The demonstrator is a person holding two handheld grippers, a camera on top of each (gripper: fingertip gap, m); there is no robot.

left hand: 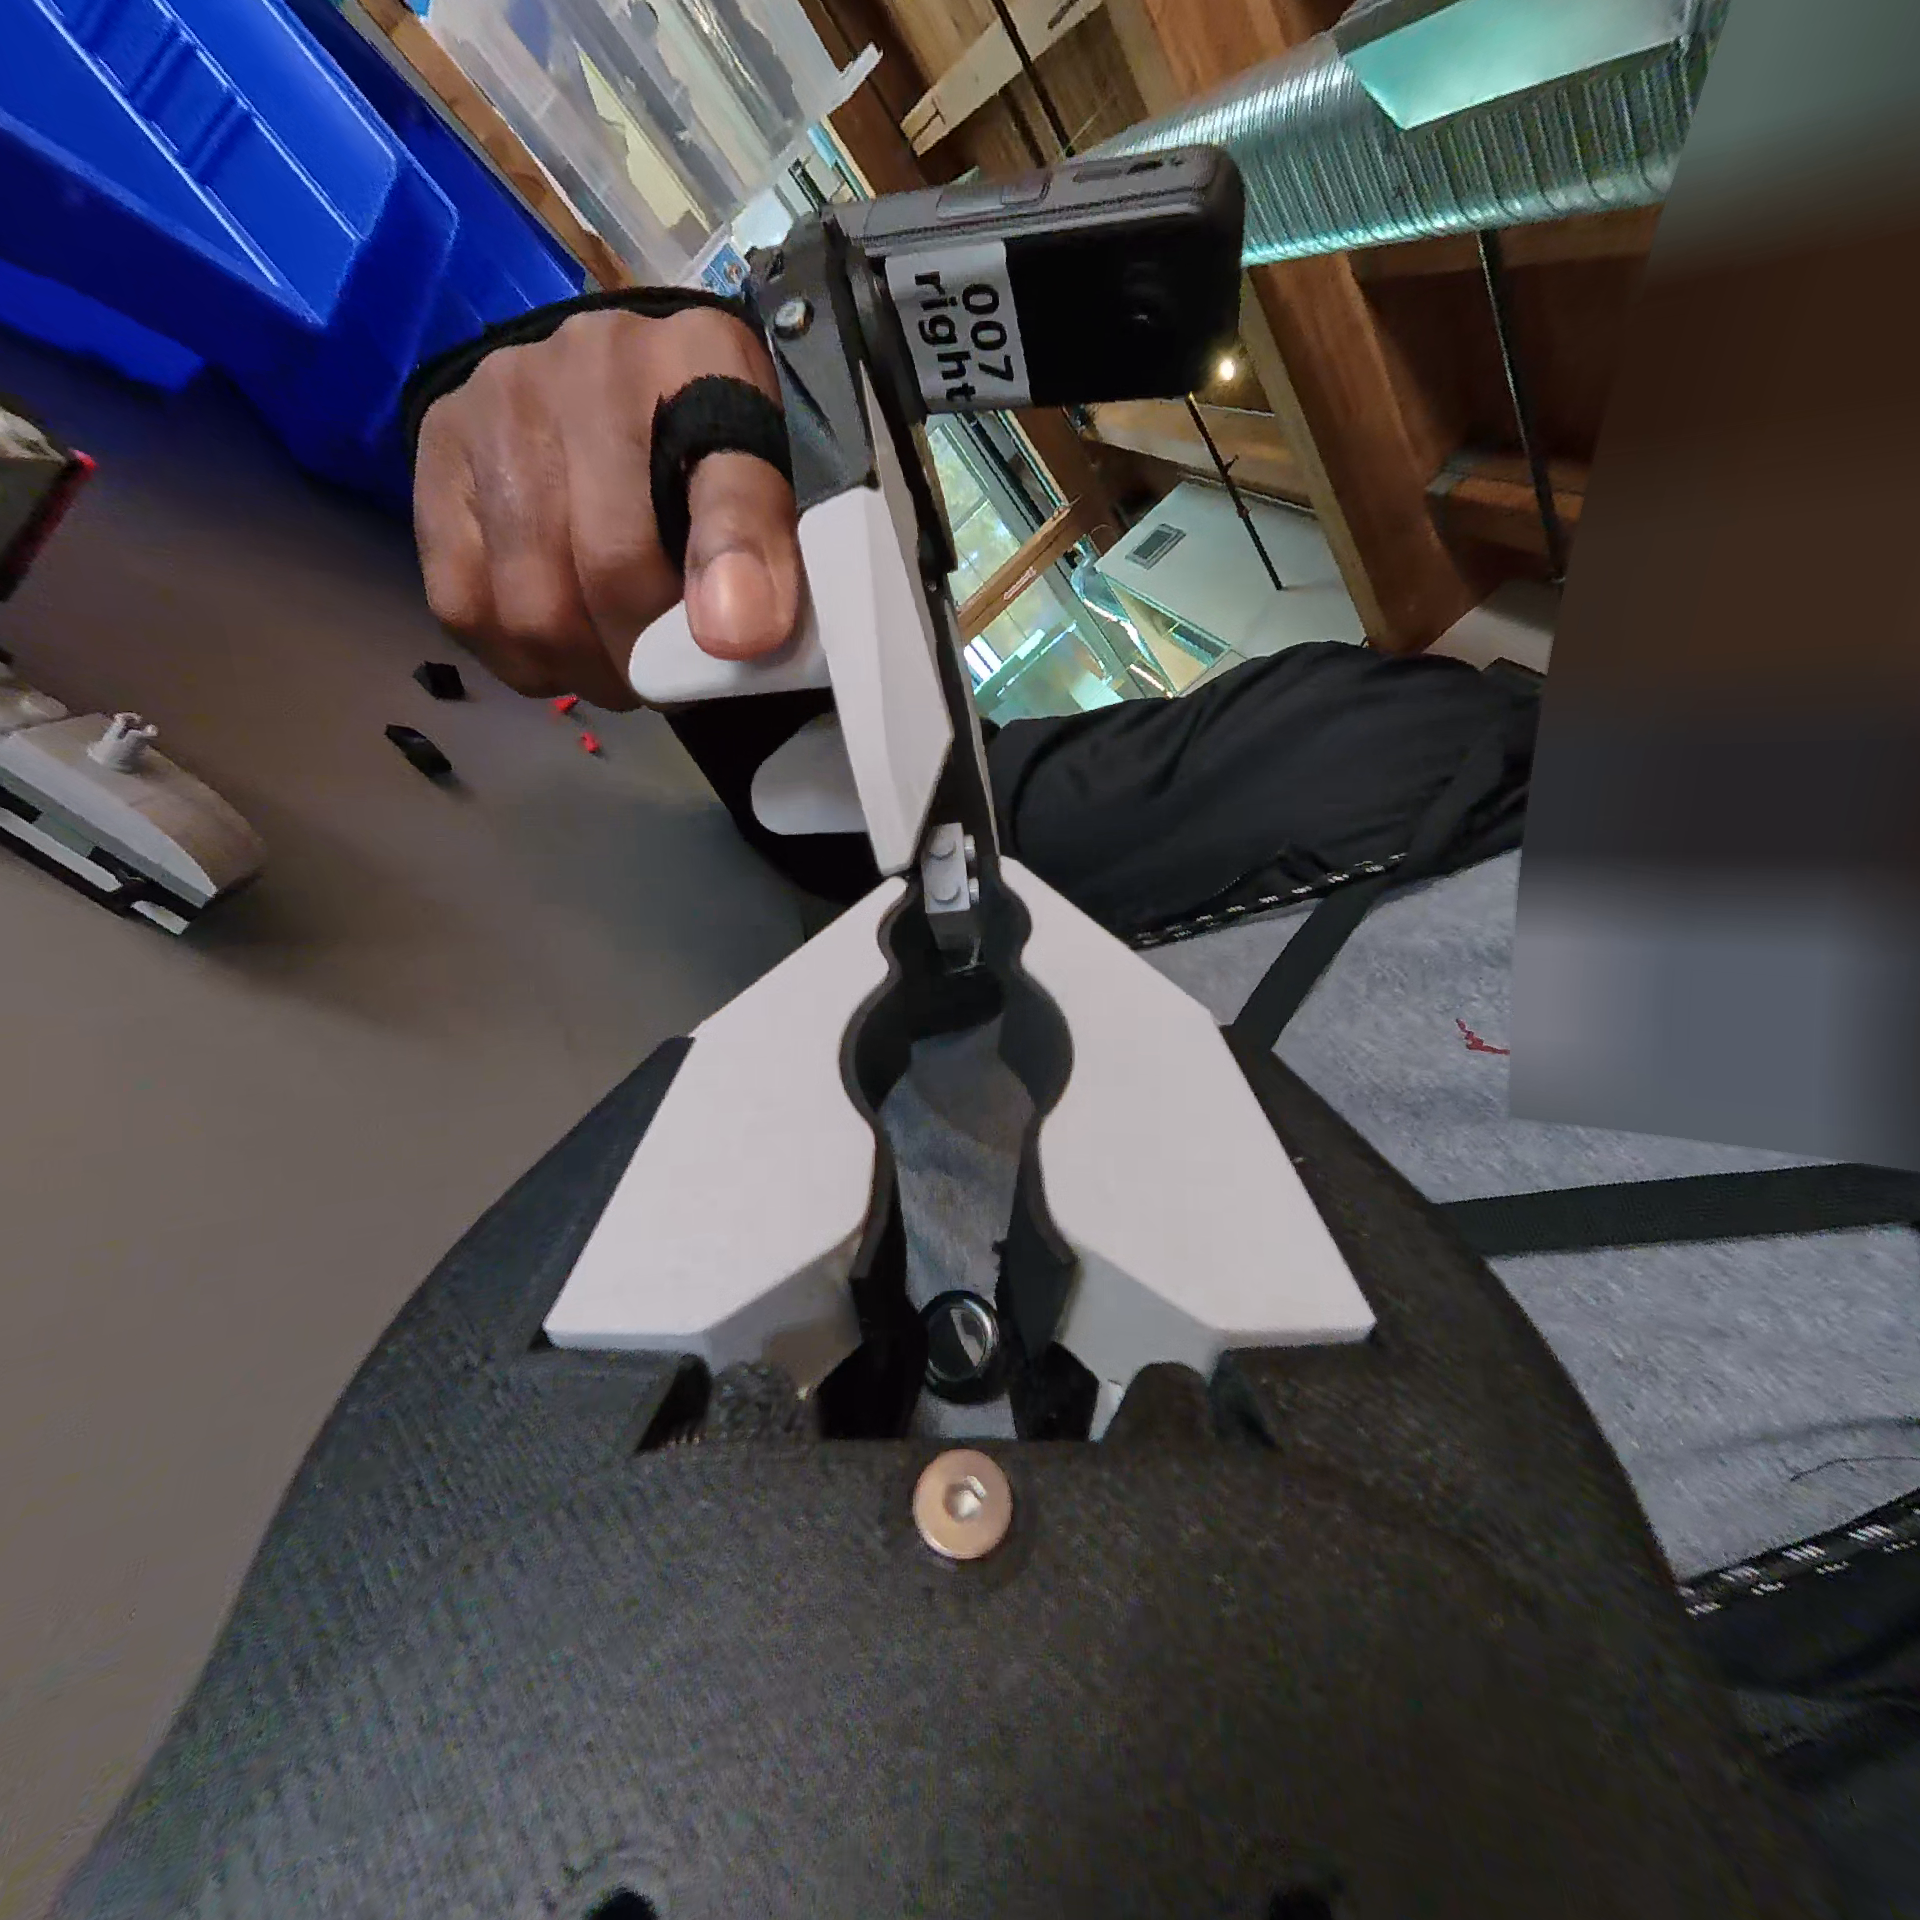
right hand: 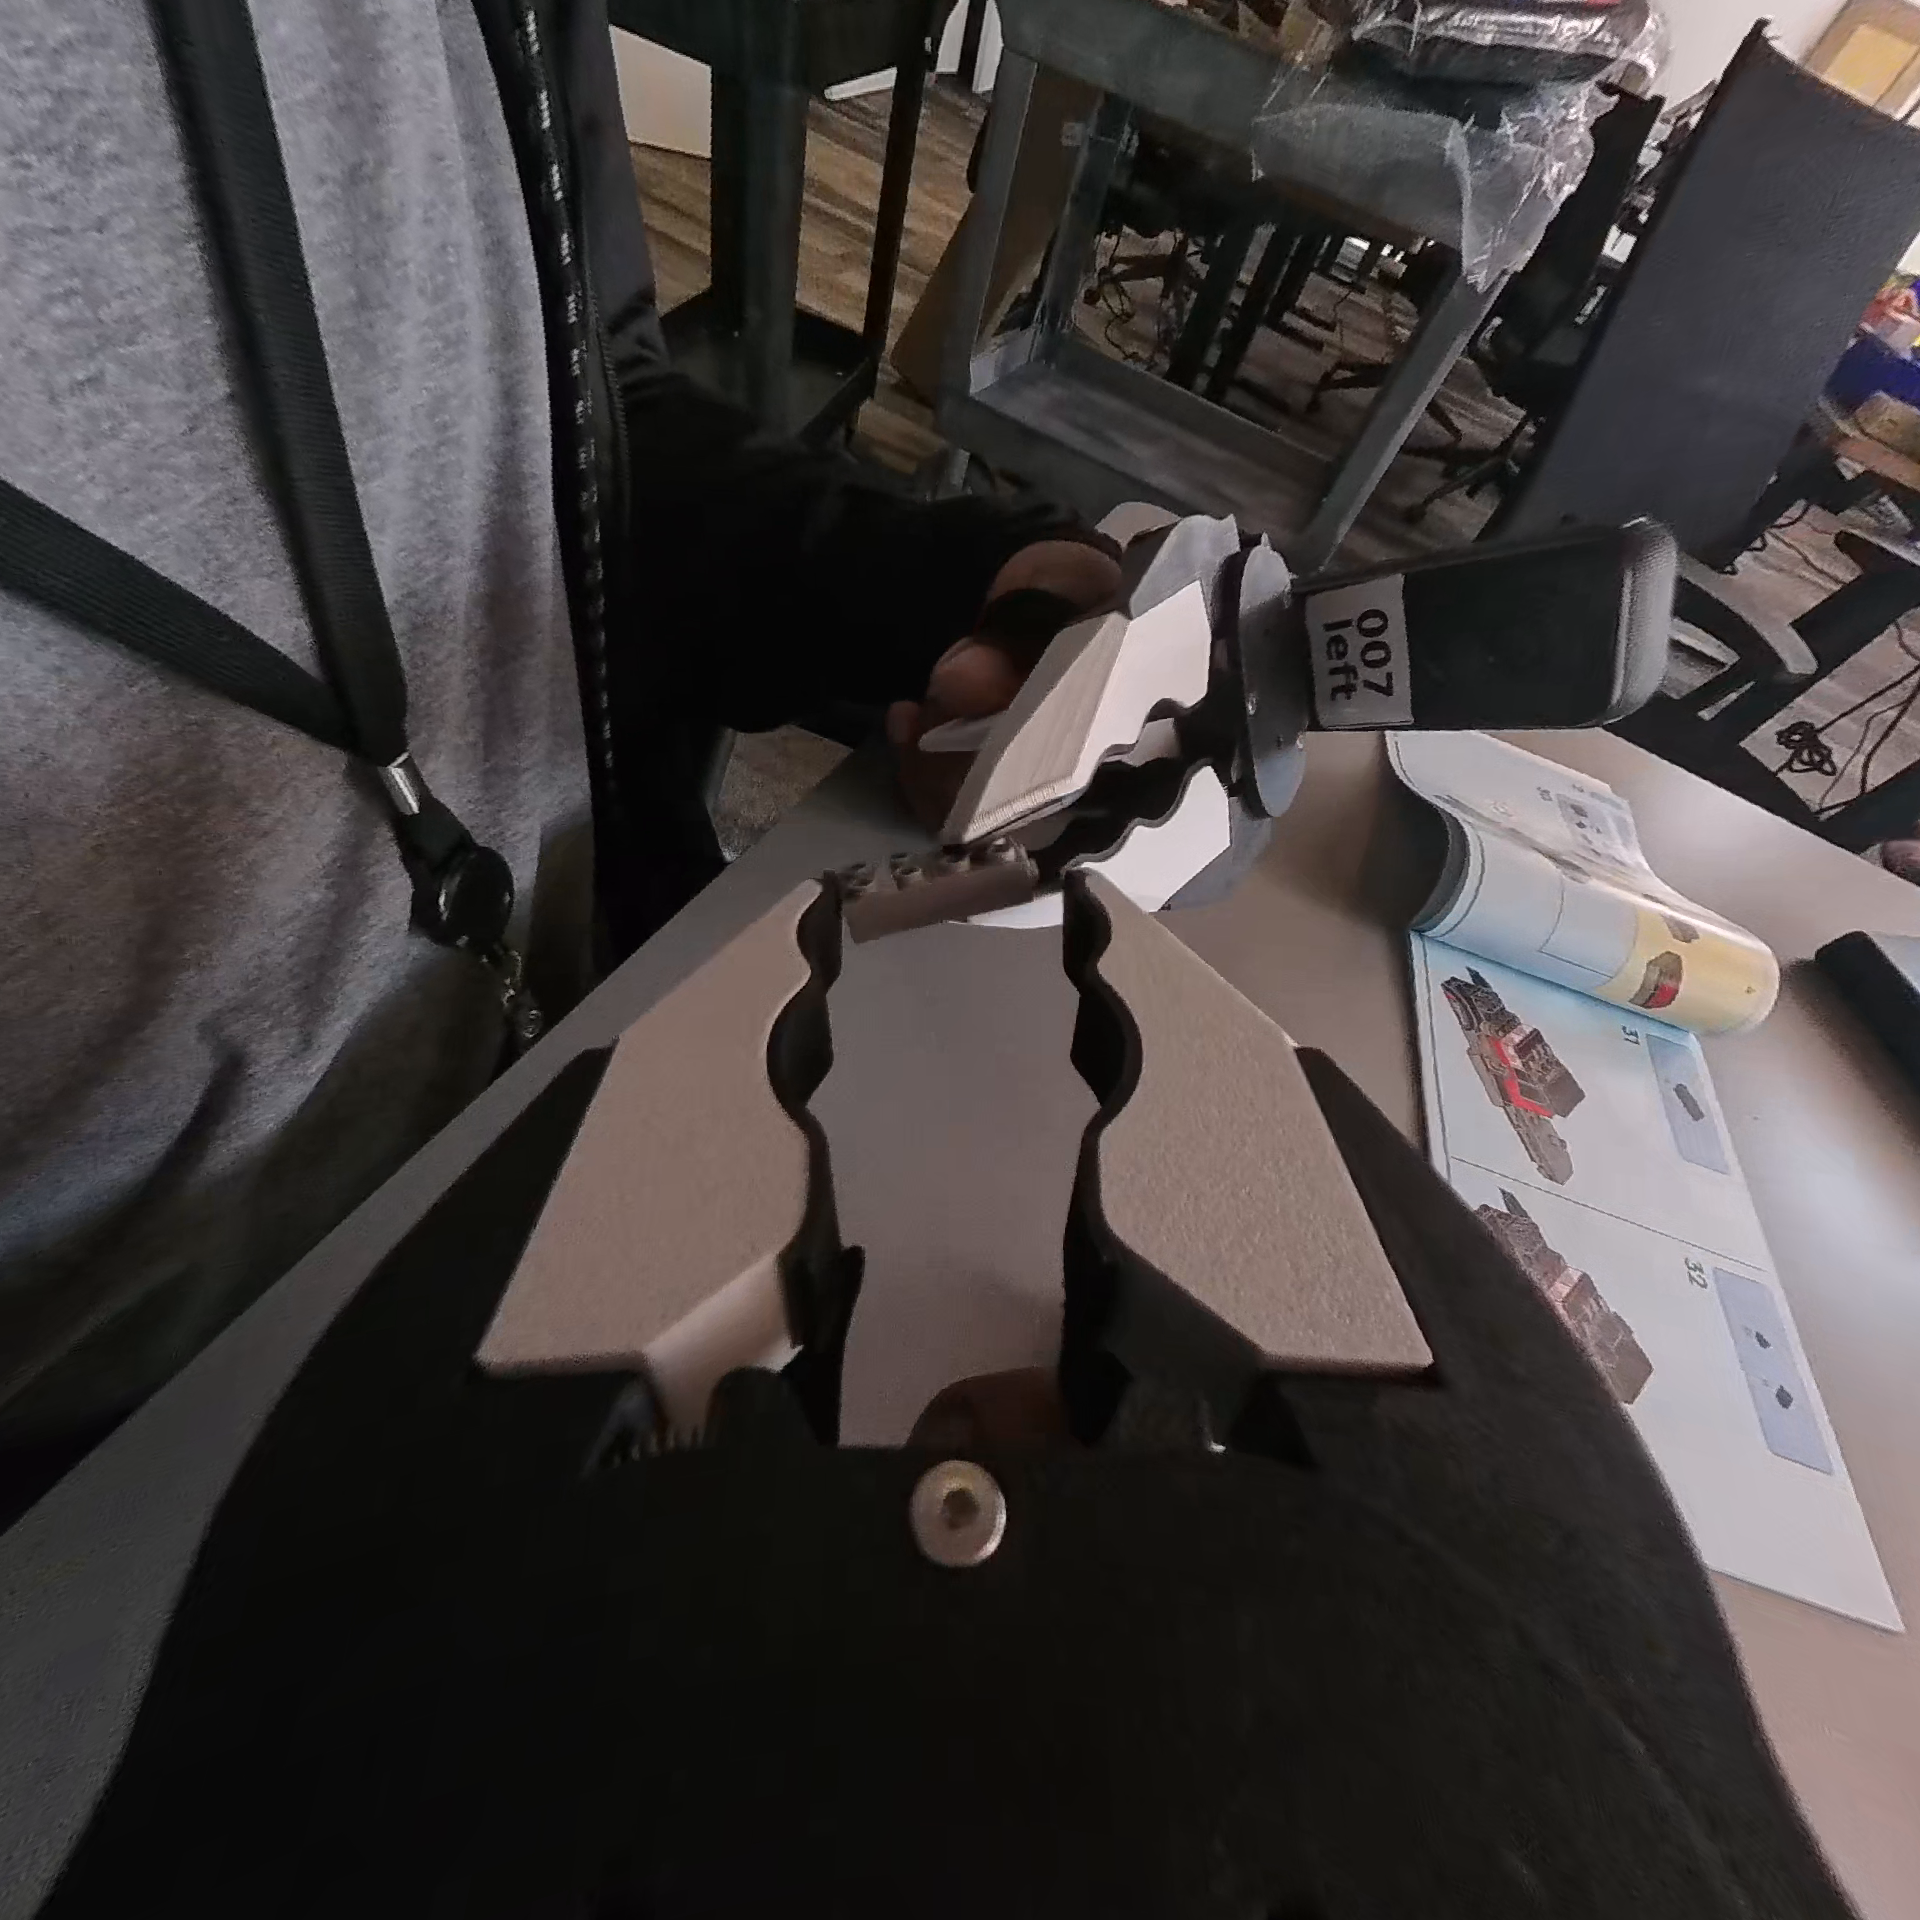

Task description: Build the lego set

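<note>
A small grey studded brick (right hand: 935, 888) is held in the air between both grippers, above the grey table (right hand: 1299, 831). My right gripper (right hand: 951, 888) is shut on the grey brick lengthwise, one fingertip at each end. My left gripper (right hand: 1023, 831) comes in from the upper right and is shut on the brick's right end. In the left wrist view the grey brick (left hand: 954, 883) sits between the nearly closed tips of my left gripper (left hand: 956, 902), and my right gripper (left hand: 940, 821) reaches down onto it from above, held by a gloved hand (left hand: 551, 520).
A partly built grey and white model (left hand: 114, 821) lies at the table's left, with small black pieces (left hand: 436, 681) and red bits (left hand: 566, 707) near it. Blue bins (left hand: 208, 208) stand behind. An open instruction booklet (right hand: 1610, 1091) lies to the right. The person's grey shirt (right hand: 208, 520) is close on the left. Only a small space, under 4 cm, lies between the two pairs of fingers.
</note>
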